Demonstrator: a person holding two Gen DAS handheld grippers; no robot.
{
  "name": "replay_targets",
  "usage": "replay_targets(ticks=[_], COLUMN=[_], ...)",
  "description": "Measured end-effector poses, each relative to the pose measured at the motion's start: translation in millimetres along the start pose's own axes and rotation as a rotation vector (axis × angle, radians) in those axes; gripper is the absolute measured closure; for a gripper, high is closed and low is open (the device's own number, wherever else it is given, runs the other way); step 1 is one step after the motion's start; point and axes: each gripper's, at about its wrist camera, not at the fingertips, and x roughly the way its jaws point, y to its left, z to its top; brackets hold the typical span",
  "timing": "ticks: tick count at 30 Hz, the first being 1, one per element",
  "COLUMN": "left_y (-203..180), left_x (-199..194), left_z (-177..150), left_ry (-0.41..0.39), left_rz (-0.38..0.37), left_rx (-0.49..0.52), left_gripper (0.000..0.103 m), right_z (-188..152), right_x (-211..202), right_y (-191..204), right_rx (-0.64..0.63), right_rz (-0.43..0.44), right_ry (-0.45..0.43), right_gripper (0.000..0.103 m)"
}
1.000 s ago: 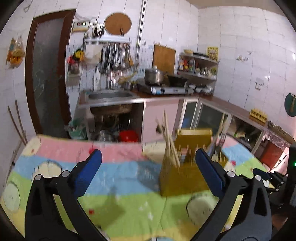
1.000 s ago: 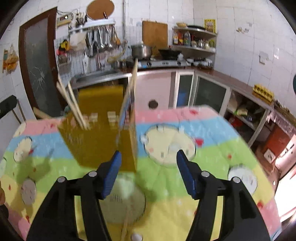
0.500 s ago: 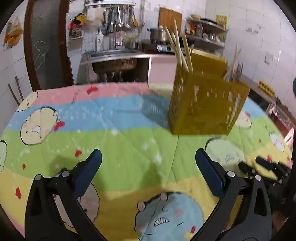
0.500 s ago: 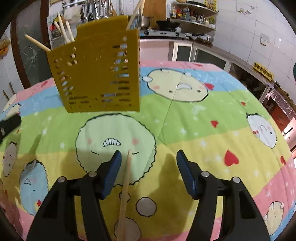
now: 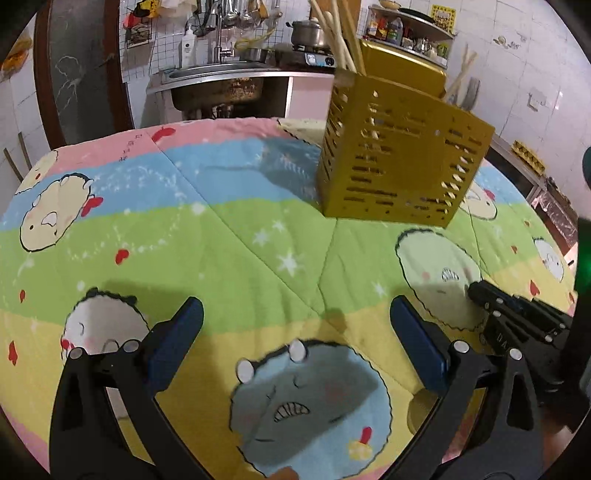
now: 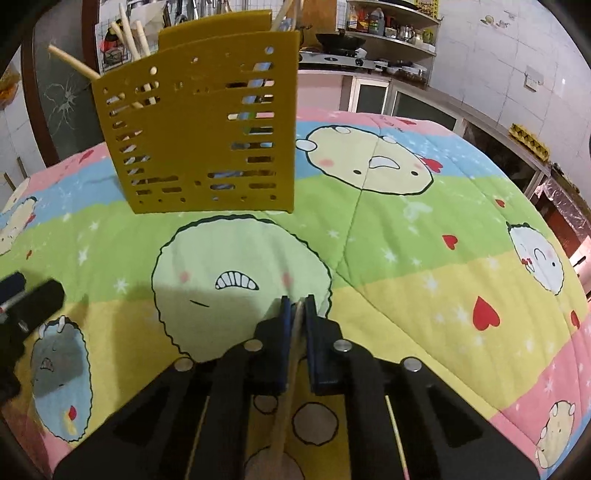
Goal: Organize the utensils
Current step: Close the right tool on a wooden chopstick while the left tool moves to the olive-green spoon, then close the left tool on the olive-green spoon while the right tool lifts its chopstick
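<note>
A yellow slotted utensil holder [image 6: 207, 125] stands on the cartoon quilt and holds several wooden chopsticks [image 6: 129, 33]; it also shows in the left wrist view [image 5: 399, 158]. My right gripper [image 6: 297, 306] is shut on a wooden chopstick [image 6: 288, 387] that lies along the quilt, its end between the pads. A thin pale stick [image 6: 395, 432] lies under the right gripper's right arm. My left gripper [image 5: 295, 332] is open and empty, low over the quilt. The right gripper [image 5: 517, 310] shows at its right.
The colourful quilt [image 6: 424, 240] covers the whole table. Behind stand a sink counter [image 5: 221, 74], a stove with a pot [image 5: 306, 33] and shelves with bottles [image 6: 388, 22]. The left gripper's tip [image 6: 29, 295] shows at the left edge of the right wrist view.
Both grippers have dropped lower and closer to the quilt. My right gripper has closed on the wooden chopstick that lay between its open fingers.
</note>
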Motion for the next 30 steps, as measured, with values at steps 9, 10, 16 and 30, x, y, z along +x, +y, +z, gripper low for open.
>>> replay_targets(ticks=[9, 10, 16, 30], left_y=[-33, -37, -62, -82], left_x=[-7, -8, -13, -11], left_z=[-21, -23, -44, -57], left_ry=[0.035, 0.042, 0.095, 0.141], left_rz=[-0.021, -0.024, -0.058, -0.069], left_rx=[0.055, 0.059, 0.074, 0.110], left_gripper=[0.006, 0.006, 0.022, 0.066], right_z=[-8, -10, -18, -23], right_x=[-14, -16, -23, -24], right_y=[-31, -38, -66, -75], right_rx=[0.015, 0.023, 0.054, 0.068], right_rz=[-0.004, -0.008, -0.025, -0.013], right_ry=[0.010, 0.012, 0.015, 0.036], right_gripper=[0.096, 0.096, 0.096, 0.096])
